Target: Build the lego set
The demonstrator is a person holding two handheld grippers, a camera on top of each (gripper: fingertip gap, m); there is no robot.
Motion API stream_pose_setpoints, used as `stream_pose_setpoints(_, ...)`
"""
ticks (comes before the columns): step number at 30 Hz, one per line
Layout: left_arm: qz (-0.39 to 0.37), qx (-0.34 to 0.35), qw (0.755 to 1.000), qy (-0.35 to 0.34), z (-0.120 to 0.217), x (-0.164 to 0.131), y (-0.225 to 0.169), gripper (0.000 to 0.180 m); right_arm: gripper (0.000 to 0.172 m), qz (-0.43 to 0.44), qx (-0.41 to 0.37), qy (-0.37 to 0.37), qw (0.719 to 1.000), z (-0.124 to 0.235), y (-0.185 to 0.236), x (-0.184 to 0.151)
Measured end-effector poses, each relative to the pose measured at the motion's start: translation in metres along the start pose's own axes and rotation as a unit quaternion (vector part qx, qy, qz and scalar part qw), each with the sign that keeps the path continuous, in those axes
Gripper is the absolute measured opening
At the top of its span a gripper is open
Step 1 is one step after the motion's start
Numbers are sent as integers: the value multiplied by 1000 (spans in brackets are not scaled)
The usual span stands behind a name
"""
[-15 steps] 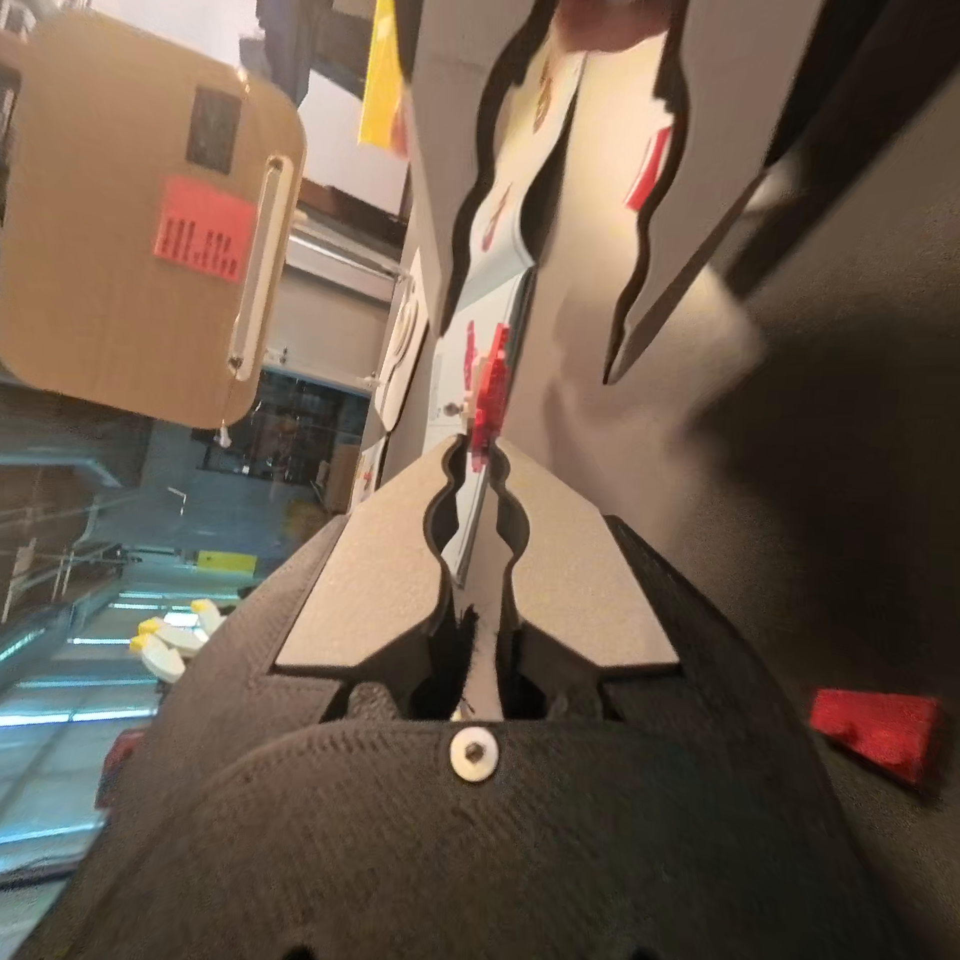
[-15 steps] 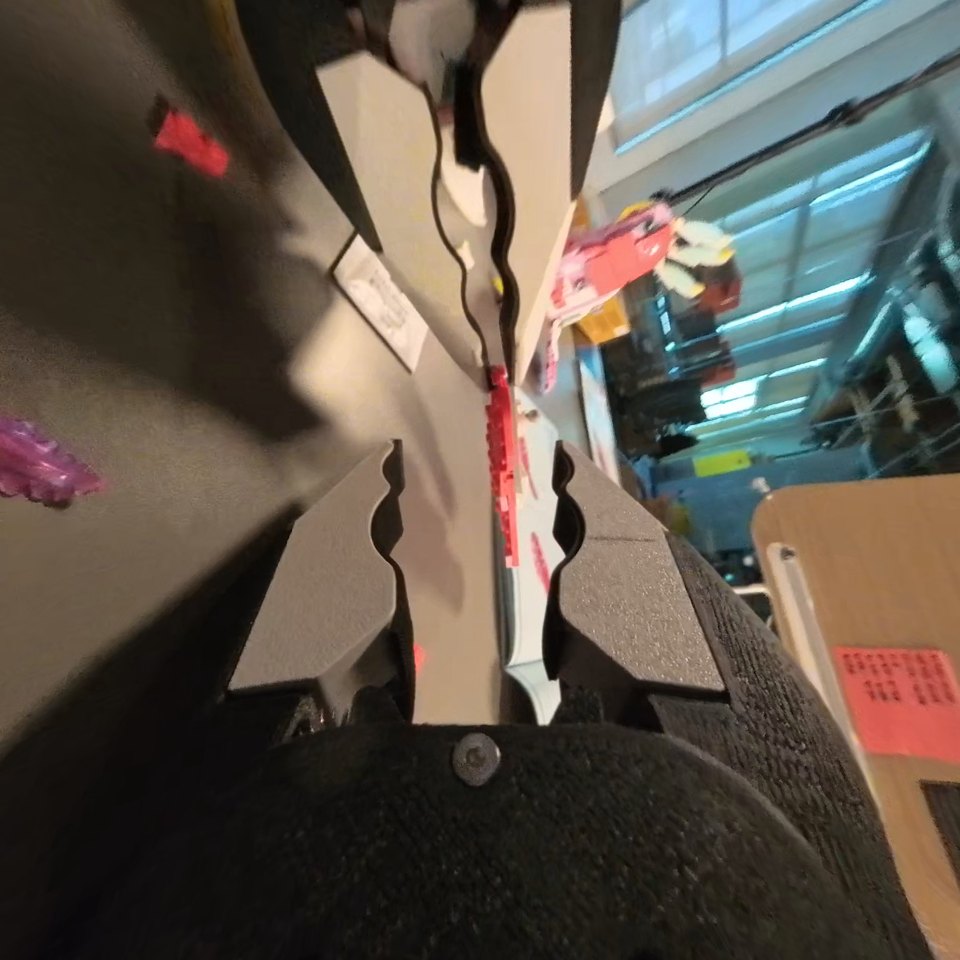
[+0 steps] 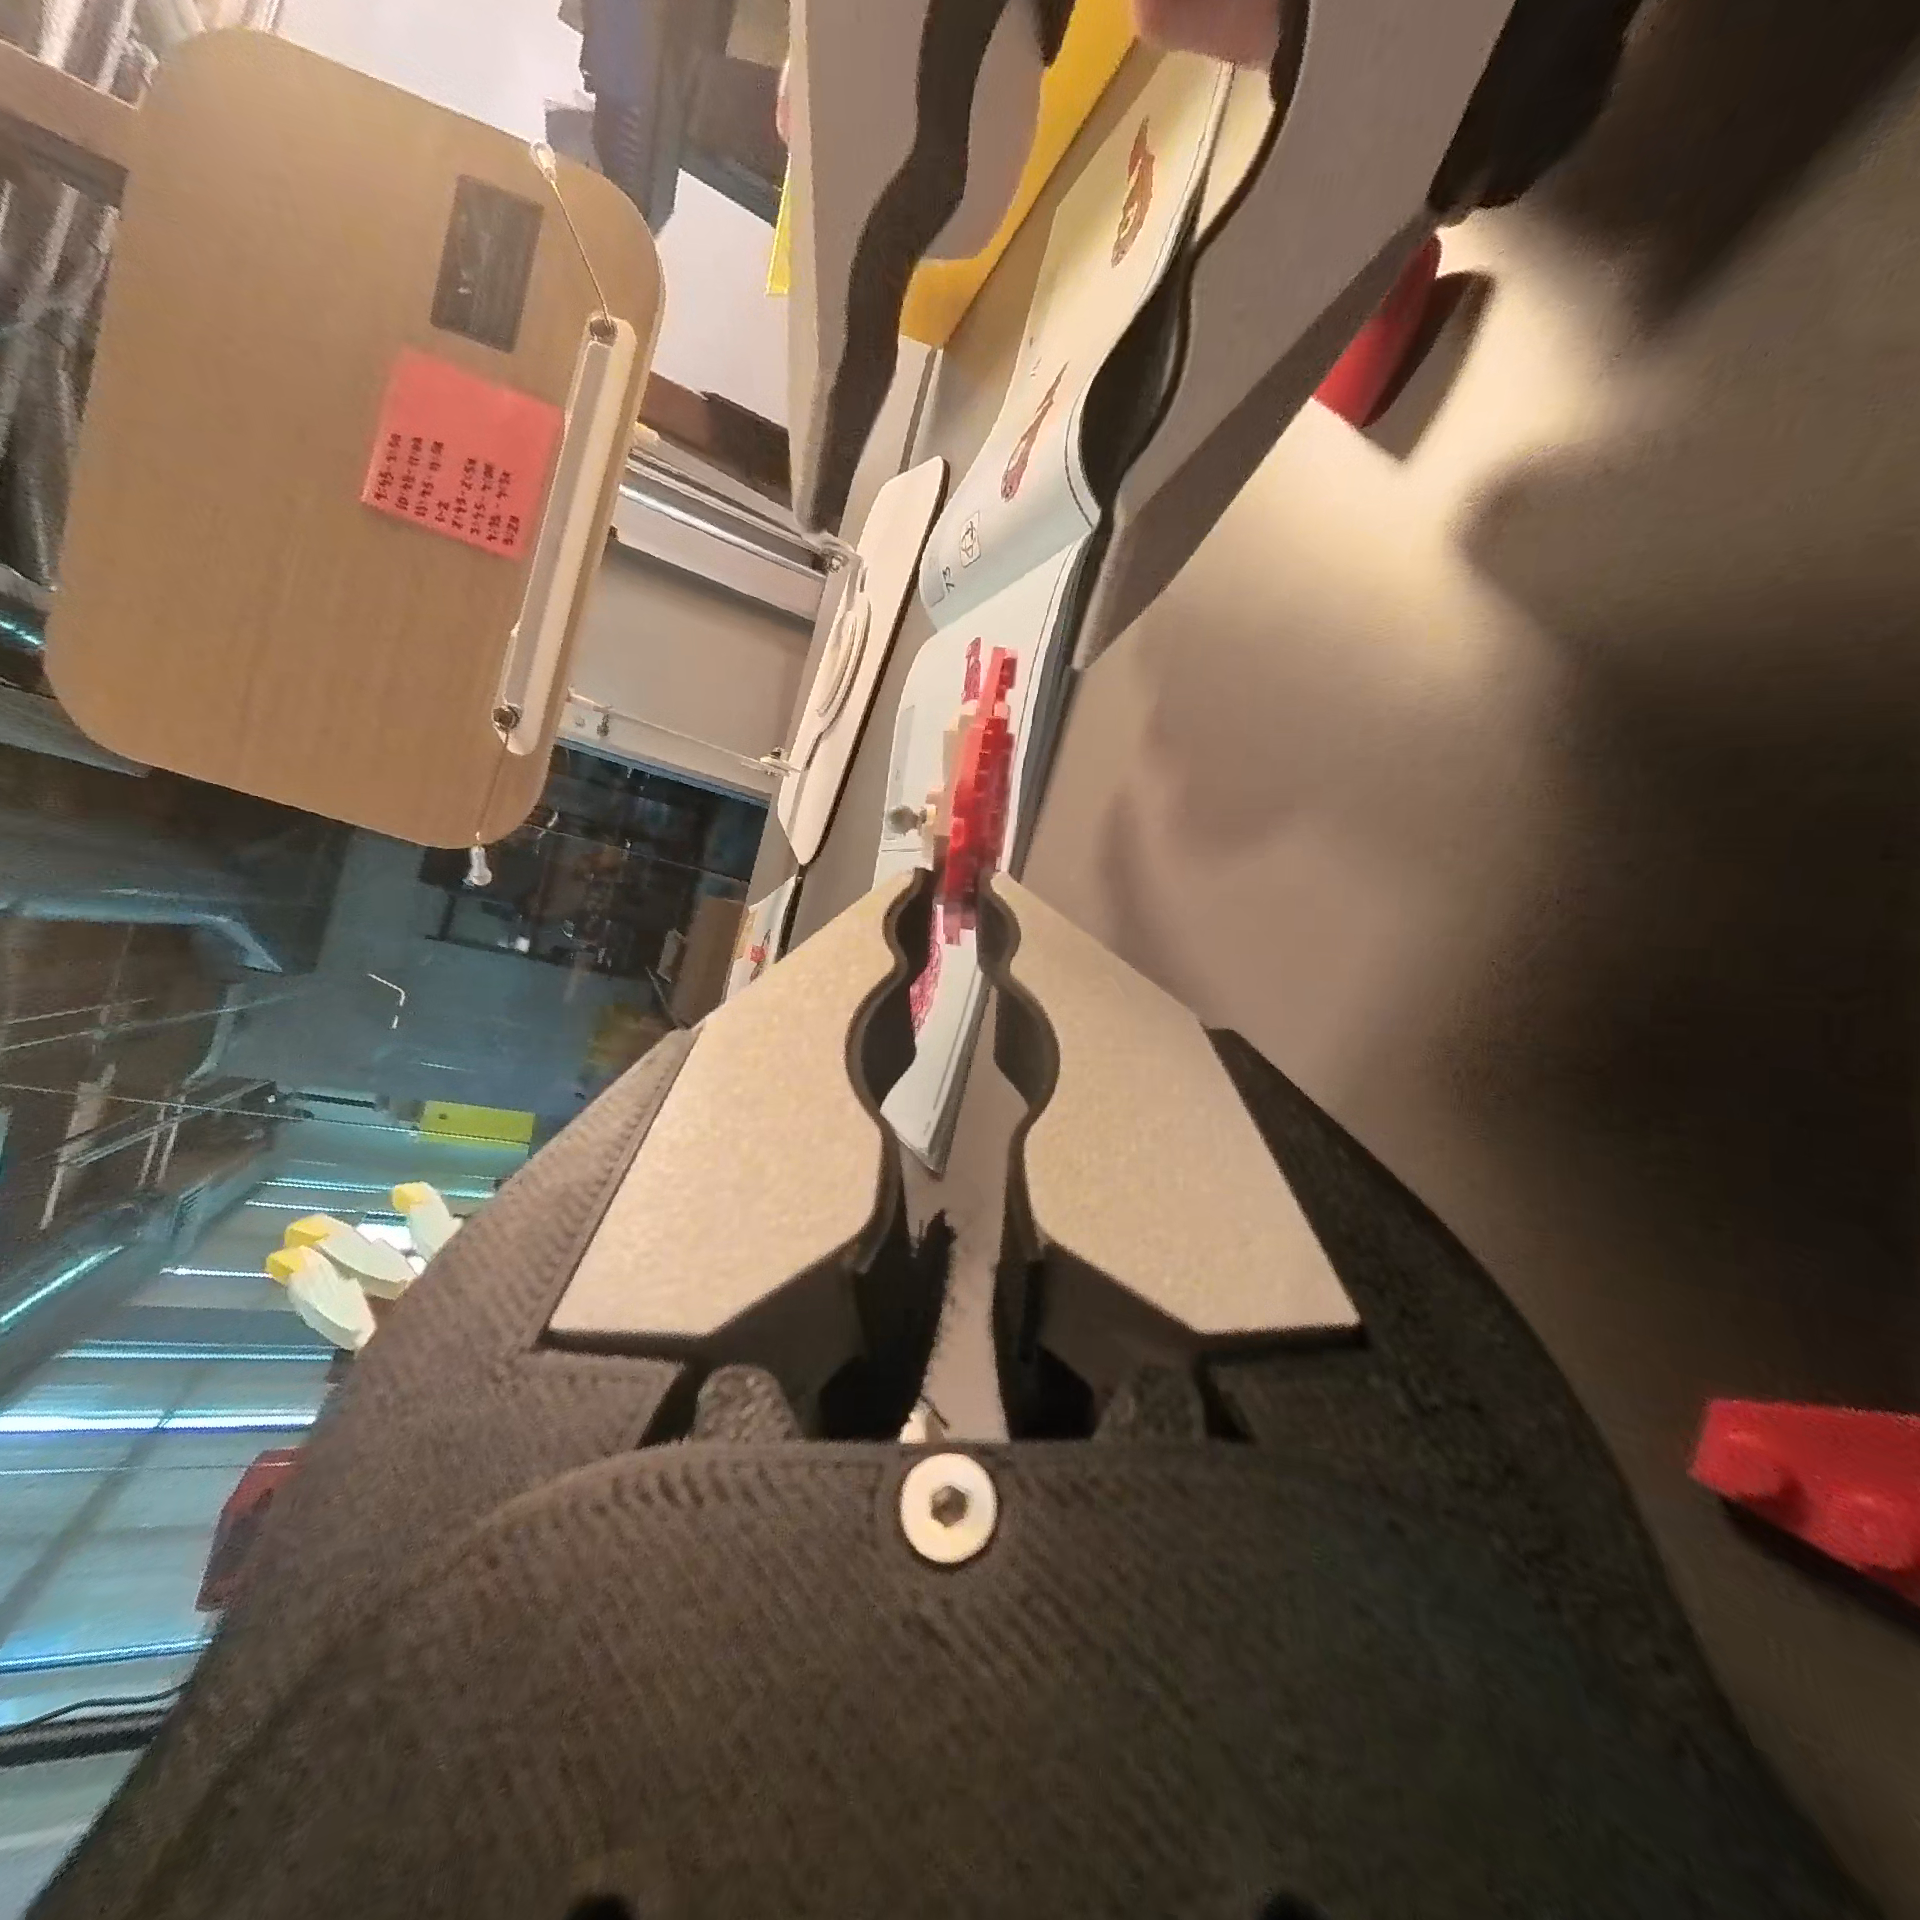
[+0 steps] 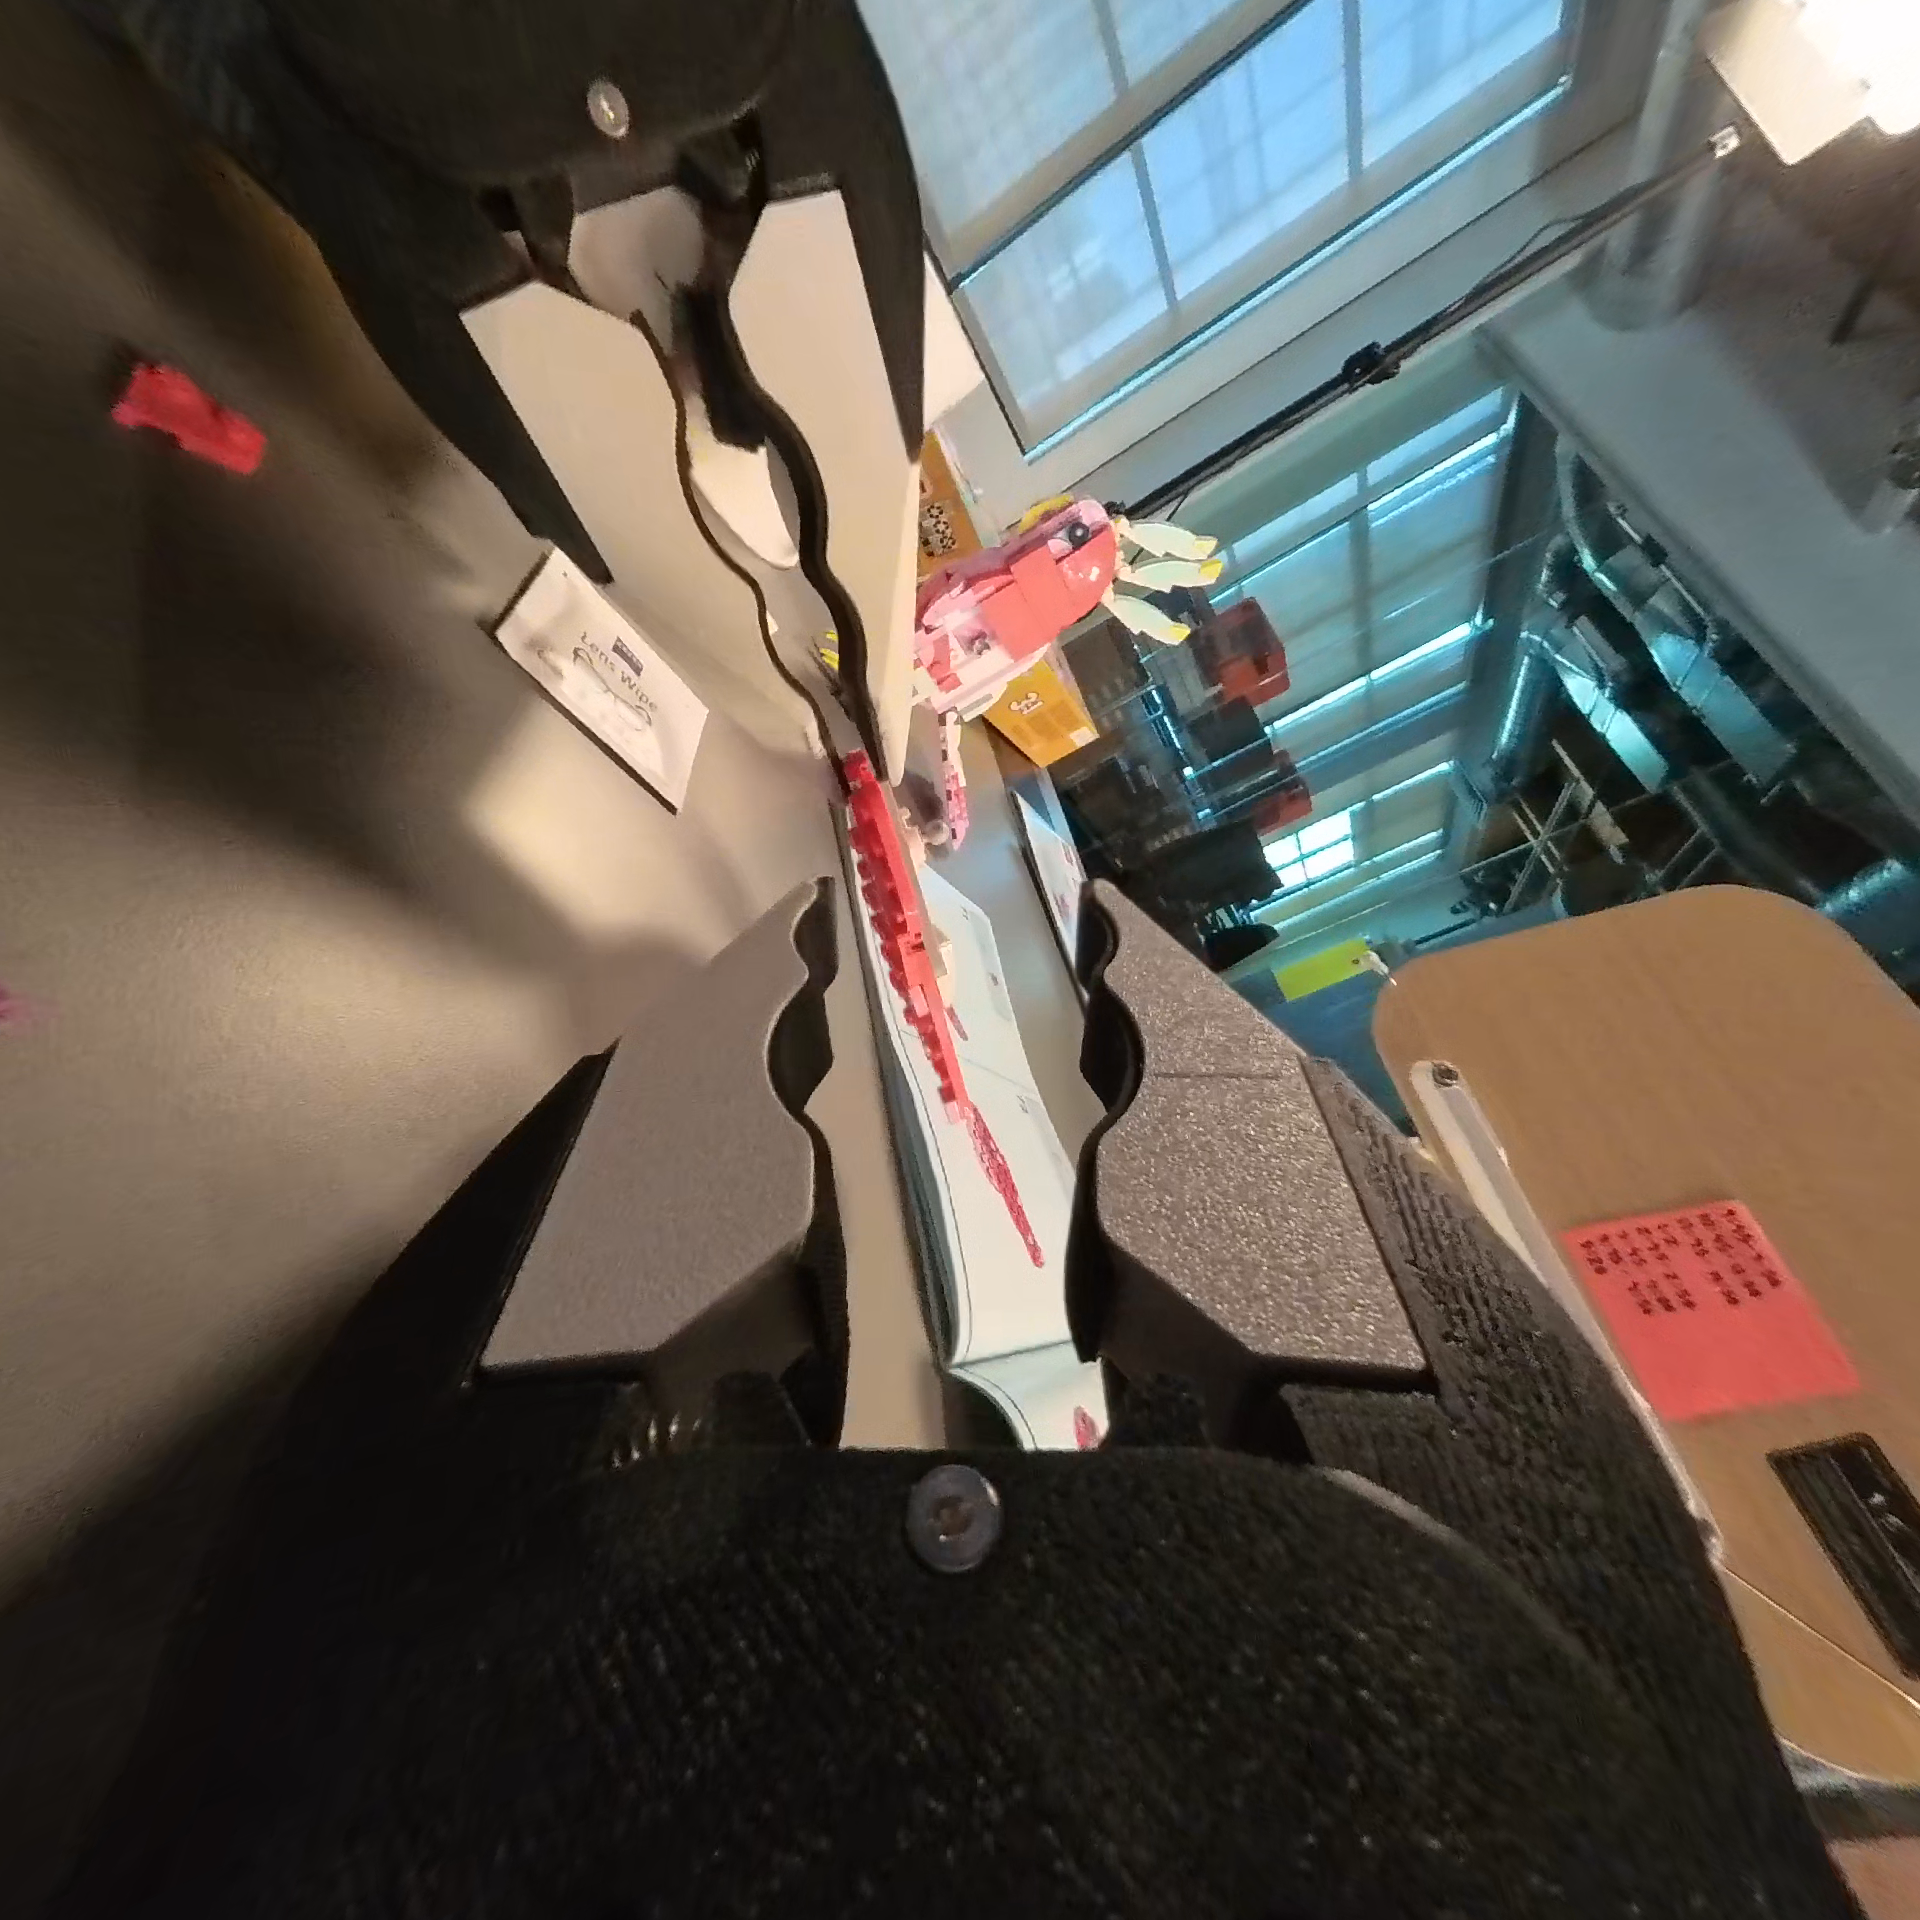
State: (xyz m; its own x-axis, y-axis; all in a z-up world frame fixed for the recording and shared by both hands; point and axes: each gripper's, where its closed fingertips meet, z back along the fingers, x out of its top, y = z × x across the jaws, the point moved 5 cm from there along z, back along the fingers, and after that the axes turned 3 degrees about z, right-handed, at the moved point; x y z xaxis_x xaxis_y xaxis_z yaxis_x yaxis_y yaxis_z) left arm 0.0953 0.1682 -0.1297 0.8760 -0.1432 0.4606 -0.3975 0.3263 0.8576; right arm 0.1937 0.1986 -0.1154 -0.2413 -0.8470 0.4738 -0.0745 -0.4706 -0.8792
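Note:
My left gripper (image 3: 956, 883) is shut on one end of a flat red brick assembly (image 3: 979, 774), held edge-on just above an open instruction booklet (image 3: 940, 1081) on the grey table (image 3: 1403, 935). The right wrist view shows those fingertips (image 4: 873, 727) pinching the far end of the assembly (image 4: 891, 914). My right gripper (image 4: 956, 899) is open. Its pads stand on either side of the near end of the assembly without pressing on it. Its fingers (image 3: 1278, 364) show at the top of the left wrist view, spread apart.
Loose red bricks (image 3: 1808, 1496) (image 3: 1382, 343) (image 4: 187, 416) lie on the table. A pink brick model (image 4: 1029, 603) and a yellow box (image 4: 1039, 717) stand behind. A white packet (image 4: 603, 686), a white mat (image 3: 862, 644) and a wooden board with a pink note (image 3: 343, 416) are nearby. The grippers' ends are close to 5 cm from one another. My left gripper's tips are some 15 cm from the pink brick model (image 4: 1029, 603).
My right gripper's jaws have narrowed somewhat around the red assembly but still stand apart. My left gripper keeps its hold on the assembly and has barely moved.

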Motion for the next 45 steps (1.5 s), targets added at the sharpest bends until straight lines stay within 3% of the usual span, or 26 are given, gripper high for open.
stream_pose_setpoints(13,-8,16,1000,-11,-3,1,-1,7,33,8,1,35,999,-6,4,-10)
stream_pose_setpoints(19,-20,21,999,-22,-2,6,-2,7,33,-1,2,105,994,-10,3,-30)
stream_pose_setpoints(33,-24,40,999,-21,0,8,2,7,33,20,-14,85,996,-8,0,-22)
stream_pose_setpoints(38,66,49,996,-35,5,7,18,7,33,31,-56,71,995,-3,-12,-18)
stream_pose_setpoints(45,228,32,969,-90,14,6,37,6,33,39,-83,76,993,-1,-19,-19)
